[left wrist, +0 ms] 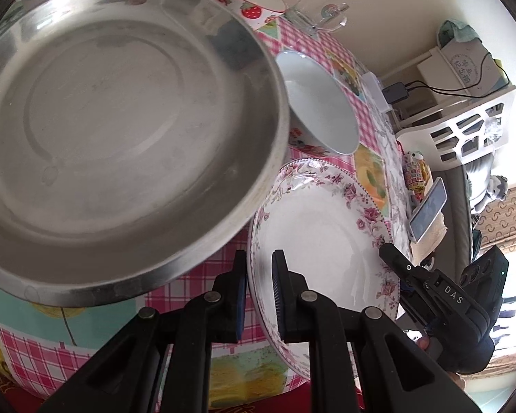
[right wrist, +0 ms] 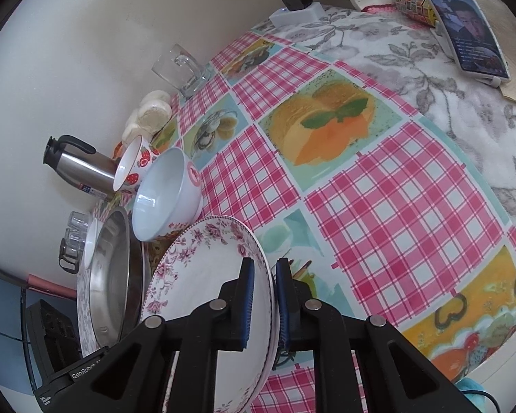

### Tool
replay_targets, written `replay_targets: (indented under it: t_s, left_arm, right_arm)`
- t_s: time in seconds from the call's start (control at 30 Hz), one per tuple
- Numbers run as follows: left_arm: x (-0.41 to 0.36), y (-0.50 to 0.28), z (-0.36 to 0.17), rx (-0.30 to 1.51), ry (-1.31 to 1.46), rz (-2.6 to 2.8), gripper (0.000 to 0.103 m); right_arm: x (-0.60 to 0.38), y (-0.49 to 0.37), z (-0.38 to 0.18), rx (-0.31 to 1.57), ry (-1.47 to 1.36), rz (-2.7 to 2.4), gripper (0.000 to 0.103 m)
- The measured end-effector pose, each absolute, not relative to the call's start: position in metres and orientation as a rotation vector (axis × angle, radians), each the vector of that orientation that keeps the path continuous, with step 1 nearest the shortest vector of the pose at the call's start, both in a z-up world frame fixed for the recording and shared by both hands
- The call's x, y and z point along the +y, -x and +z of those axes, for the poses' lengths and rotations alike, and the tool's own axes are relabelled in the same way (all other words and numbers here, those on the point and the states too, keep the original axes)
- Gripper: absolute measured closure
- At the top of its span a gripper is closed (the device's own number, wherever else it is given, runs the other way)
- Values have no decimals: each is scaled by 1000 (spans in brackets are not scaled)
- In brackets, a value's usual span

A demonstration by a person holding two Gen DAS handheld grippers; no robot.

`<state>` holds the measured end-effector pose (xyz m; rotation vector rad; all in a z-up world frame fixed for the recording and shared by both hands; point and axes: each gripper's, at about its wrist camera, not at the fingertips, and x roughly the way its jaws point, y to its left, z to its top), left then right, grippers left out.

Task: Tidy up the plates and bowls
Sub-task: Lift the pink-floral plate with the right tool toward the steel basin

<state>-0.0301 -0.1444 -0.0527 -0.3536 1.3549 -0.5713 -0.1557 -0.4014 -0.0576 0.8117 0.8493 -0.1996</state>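
While both grippers were clamped on the floral plate point(left wrist: 320, 237), the job was really about keeping them in sync. The left gripper point(left wrist: 259, 292) pinched the near rim, and the right gripper point(right wrist: 265, 296) had its pads on the opposite edge. It sat tilted over the checked tablecloth point(right wrist: 378, 199), right beside the steel basin point(left wrist: 120, 120) and white bowl point(right wrist: 168, 192). I'd say lift it evenly, clear that basin rim, and don't twist.

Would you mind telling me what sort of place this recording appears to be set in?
Probably a lived-in home, at a dining table: a checked fruit-print tablecloth, a floral plate and a phone propped at the far edge.
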Motion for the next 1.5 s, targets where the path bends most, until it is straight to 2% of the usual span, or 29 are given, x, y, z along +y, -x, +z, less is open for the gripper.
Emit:
replay_targets:
  t_s: [0.63, 1.5]
  left_arm:
    - [-135, 36, -6, 1152, 316, -656, 89]
    - [-31, -5, 13, 1055, 580, -548, 89]
  right_arm:
    - [-395, 166, -34, 726, -778, -197, 89]
    - [-310, 111, 11, 686, -610, -30, 89]
